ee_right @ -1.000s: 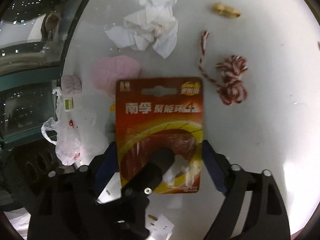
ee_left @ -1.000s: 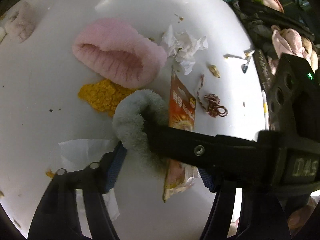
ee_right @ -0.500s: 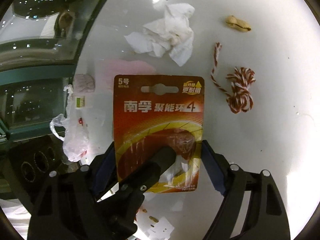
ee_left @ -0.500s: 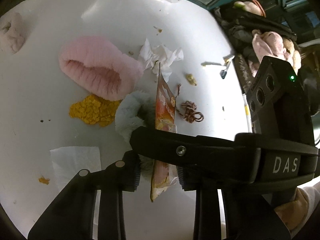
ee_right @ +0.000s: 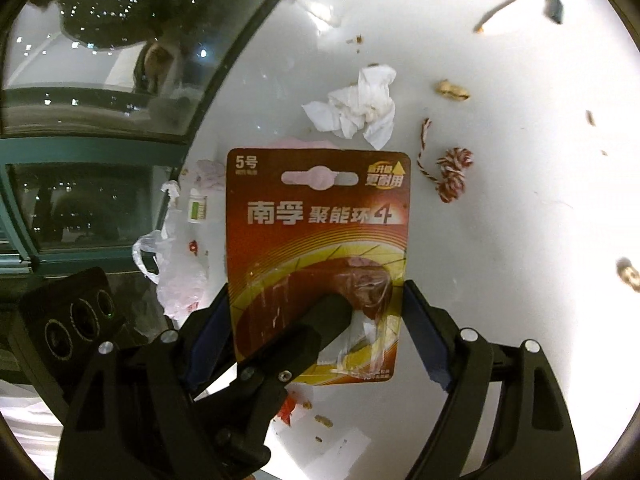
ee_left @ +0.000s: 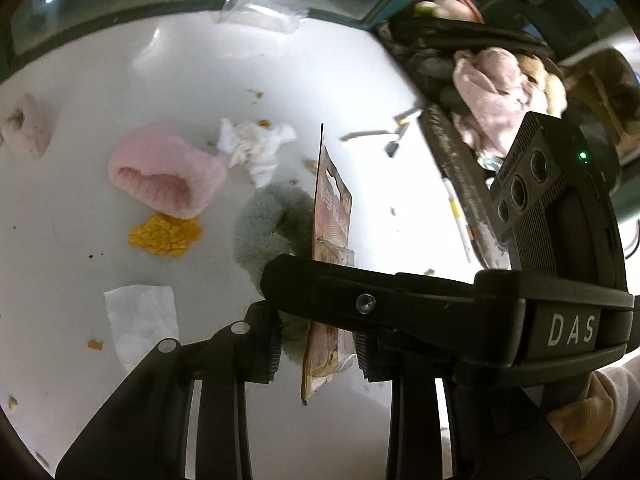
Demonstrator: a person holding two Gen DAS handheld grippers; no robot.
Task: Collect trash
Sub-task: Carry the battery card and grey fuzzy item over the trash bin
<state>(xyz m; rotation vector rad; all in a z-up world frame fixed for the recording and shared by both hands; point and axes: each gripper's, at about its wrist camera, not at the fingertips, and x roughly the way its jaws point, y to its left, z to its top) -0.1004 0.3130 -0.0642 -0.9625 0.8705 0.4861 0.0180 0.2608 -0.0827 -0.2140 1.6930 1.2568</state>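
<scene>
A red and orange battery card hangs above the white table, printed side facing the right wrist camera. My right gripper is shut on it, blue pads against its two side edges. In the left wrist view the card shows edge-on. My left gripper is shut across its lower part, with a grey fluffy sock squeezed between the left pad and the card's back. One of the left gripper's black fingers lies over the card's front.
On the table lie a crumpled tissue, red-white string, a peanut shell, a pink fluffy sock, a yellow crumbly patch and a flat tissue. A thin plastic bag lies at the table's edge.
The left jaws closed on the card and the grey sock. Both grippers then rose together with them, and the table's litter now looks smaller and farther away.
</scene>
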